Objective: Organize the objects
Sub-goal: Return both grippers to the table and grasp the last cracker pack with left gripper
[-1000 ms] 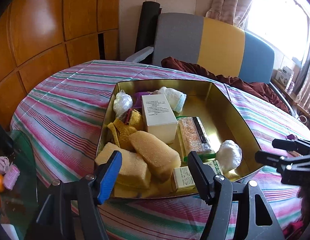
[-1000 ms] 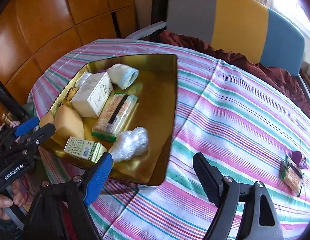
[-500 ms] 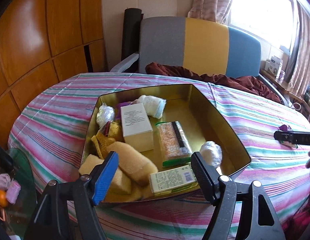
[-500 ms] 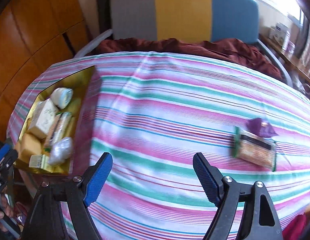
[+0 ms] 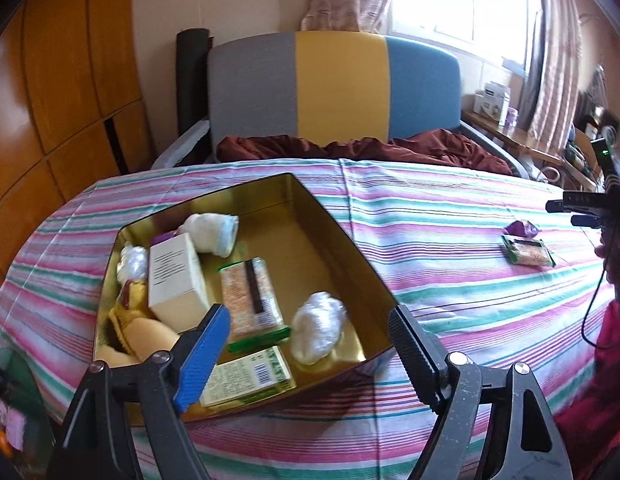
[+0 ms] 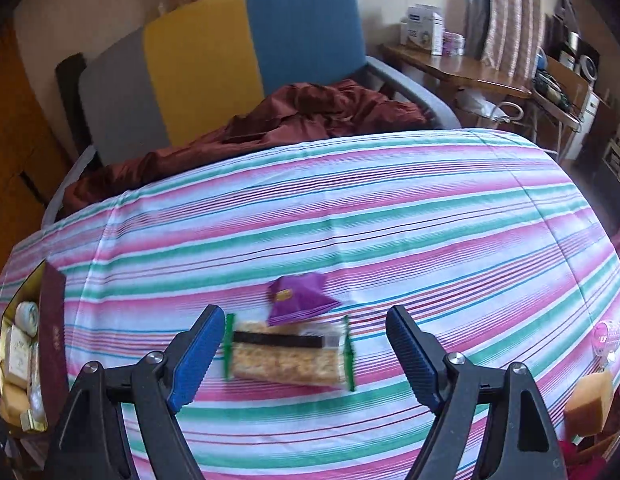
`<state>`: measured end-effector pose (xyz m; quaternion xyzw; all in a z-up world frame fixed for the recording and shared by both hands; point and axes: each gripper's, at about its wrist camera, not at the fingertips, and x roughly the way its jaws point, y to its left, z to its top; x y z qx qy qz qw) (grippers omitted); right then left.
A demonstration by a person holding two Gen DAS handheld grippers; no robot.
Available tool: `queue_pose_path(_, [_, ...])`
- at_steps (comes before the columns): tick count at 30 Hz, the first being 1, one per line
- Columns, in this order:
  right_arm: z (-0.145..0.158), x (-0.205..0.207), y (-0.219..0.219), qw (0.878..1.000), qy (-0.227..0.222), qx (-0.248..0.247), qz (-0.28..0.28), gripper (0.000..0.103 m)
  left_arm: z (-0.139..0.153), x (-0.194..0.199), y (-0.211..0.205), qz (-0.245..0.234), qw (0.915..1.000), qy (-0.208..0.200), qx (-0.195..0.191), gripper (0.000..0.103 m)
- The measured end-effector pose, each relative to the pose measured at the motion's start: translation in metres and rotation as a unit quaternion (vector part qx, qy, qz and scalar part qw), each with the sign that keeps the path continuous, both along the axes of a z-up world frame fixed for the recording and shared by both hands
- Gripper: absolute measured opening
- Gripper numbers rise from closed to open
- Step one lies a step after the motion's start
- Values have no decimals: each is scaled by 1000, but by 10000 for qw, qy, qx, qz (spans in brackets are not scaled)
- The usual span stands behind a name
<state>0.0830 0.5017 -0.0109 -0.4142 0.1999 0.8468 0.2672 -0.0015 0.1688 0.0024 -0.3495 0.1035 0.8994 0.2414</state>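
Note:
A gold tin box (image 5: 334, 236) on the striped tablecloth holds several items: a cream carton (image 5: 174, 276), a cracker pack (image 5: 250, 296), a white plastic bundle (image 5: 318, 332), a green-label box (image 5: 250, 376), a rolled sock and yellow sponges. My left gripper (image 5: 306, 356) is open and empty over the box's near edge. My right gripper (image 6: 302, 356) is open and empty, just above a second cracker pack (image 6: 288, 356) with green ends. A purple packet (image 6: 298, 298) lies just behind that pack. Both lie far right in the left wrist view (image 5: 528, 250).
A grey, yellow and blue chair (image 5: 334, 92) with dark red cloth (image 6: 294, 116) stands behind the table. A yellow sponge (image 6: 590, 404) and a pink object (image 6: 608, 336) lie at the table's right edge. The tin box shows at far left in the right wrist view (image 6: 52, 332).
My right gripper swung right from the box across the cloth and now hovers over the cracker pack. My left gripper shifted slightly right, still over the box's near edge.

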Motion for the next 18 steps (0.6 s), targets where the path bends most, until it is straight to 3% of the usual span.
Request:
queue_pose_path(3, [-12,23,34,9972,220,-288,-657,84,2,4,18,-207,9998,31,-74,82])
queue_pose_path(6, [-21,42,60,9858,511,-948,-1289,84,3,8,39,-429,9989,67,-159,84])
queue_pose_path(8, [-22,51,68,9805,600,-1055,-1544,84,2,12,55,-604,9979,98,-229,87])
queue_pose_path(12, [-30,58,75,9718,713,-1487,-1687,84,-3,17,90,-1041,9940,45,-332,87])
queue_pose_path(18, [-30,56,73,9704,756,-1635,-1608,84,-18,26,147,-1736,9828,24,-625,87])
